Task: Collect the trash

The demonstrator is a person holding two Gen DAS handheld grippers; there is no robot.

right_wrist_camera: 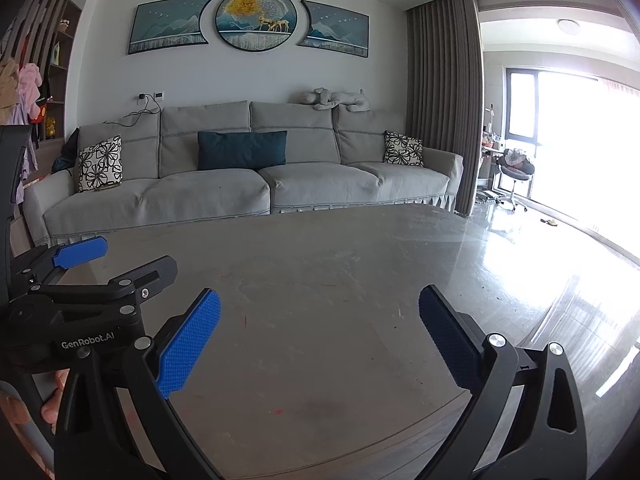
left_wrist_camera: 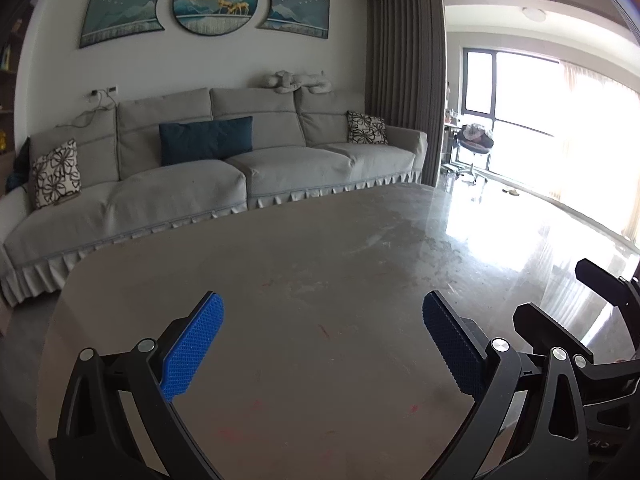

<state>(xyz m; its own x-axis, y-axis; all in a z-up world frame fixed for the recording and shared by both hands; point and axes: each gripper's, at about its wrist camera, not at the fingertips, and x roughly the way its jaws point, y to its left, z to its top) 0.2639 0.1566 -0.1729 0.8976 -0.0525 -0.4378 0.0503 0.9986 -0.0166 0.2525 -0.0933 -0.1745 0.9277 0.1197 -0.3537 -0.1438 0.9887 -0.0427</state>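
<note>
Left claw: fingers spread wide, released, nothing between the blue ribbed pads; it hangs just above the near part of the worktop. Right claw: likewise spread and released, holding nothing, over the same worktop. The two claws lie side by side and apart: in the right wrist view the left claw appears at the left edge, its black body marked "GenRobot.AI", with the fingertips of a hand below it; in the left wrist view black parts of the right claw show at the right edge.

Worktop: grey, rounded at the corners, its surface smudged and scratched, with small faint red marks near the claws and glare on its right side. No piece of trash can be made out on it in either view.

Beyond the worktop: a grey sofa with a dark blue cushion in the middle and a flower-patterned cushion at each end. Above it, three-part wall art; to the right, a brown curtain and a bright window.
</note>
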